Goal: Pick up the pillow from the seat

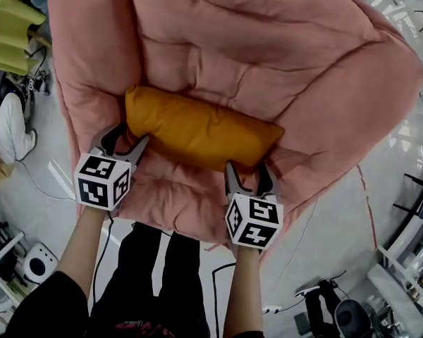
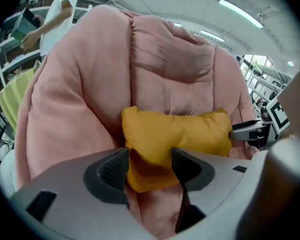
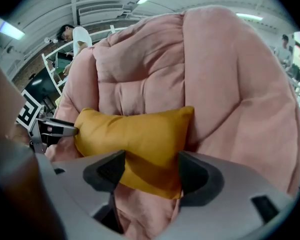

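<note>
Pillow (image 1: 197,129), oblong and of orange fabric, lies across the hollow of the puffy pink quilted seat (image 1: 282,55). The left gripper (image 1: 134,135) is at the pillow's left end and the right gripper (image 1: 248,169) at its right end. Both have their jaws spread wide, each with a pillow corner between them that is not clamped.

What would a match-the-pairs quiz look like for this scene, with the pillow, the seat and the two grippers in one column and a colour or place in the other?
Things:
1. pillow
2. seat
3. left gripper
4. right gripper

Colour or place:
a. pink
b. jaws apart at the pillow's right end, as the head view shows it
c. orange
d. jaws apart at the pillow's left end, as the head view shows it

Pairs: 1-c, 2-a, 3-d, 4-b.
</note>
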`<state>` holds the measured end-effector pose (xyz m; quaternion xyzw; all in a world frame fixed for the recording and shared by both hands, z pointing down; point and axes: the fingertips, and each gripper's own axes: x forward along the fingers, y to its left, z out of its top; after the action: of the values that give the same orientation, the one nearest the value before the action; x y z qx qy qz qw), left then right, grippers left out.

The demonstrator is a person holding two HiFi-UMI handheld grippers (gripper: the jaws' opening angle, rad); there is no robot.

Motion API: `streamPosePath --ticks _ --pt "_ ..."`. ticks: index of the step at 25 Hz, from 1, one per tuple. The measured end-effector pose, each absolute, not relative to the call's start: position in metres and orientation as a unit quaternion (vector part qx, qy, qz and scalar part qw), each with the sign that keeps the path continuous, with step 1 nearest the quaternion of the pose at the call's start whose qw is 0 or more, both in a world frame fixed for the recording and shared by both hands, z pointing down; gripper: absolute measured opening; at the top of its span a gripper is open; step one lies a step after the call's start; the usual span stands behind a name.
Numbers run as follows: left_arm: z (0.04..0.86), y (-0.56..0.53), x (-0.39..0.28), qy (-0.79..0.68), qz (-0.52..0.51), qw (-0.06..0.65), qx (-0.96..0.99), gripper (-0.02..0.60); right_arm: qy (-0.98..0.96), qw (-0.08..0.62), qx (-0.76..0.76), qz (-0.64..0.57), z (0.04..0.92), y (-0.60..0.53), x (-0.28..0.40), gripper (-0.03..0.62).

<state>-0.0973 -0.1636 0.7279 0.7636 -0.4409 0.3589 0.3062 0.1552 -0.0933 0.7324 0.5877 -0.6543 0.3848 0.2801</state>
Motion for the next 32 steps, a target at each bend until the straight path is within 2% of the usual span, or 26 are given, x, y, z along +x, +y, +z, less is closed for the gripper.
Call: streamPosePath --ticks 8,19,26,32 --pt "0.75 -0.176 -0.097 -0.42 0.364 0.328 0.764 0.288 -0.645 0.286 0.578 0.41 0.757 -0.103 0.156 0.331" --pt "0.769 -0.182 -0.082 -0.412 0.374 0.318 0.767 0.288 -0.642 0.294 0.57 0.422 0.782 -0.113 0.161 0.351" --pt "0.768 -0.178 -0.074 -0.405 0.374 0.31 0.774 0.219 -0.651 0.282 0.58 0.401 0.78 -0.113 0.161 0.347" --pt "0.761 -0.172 -0.069 -0.41 0.368 0.301 0.778 0.182 -0.654 0.283 0.58 0.394 0.775 -0.108 0.163 0.291"
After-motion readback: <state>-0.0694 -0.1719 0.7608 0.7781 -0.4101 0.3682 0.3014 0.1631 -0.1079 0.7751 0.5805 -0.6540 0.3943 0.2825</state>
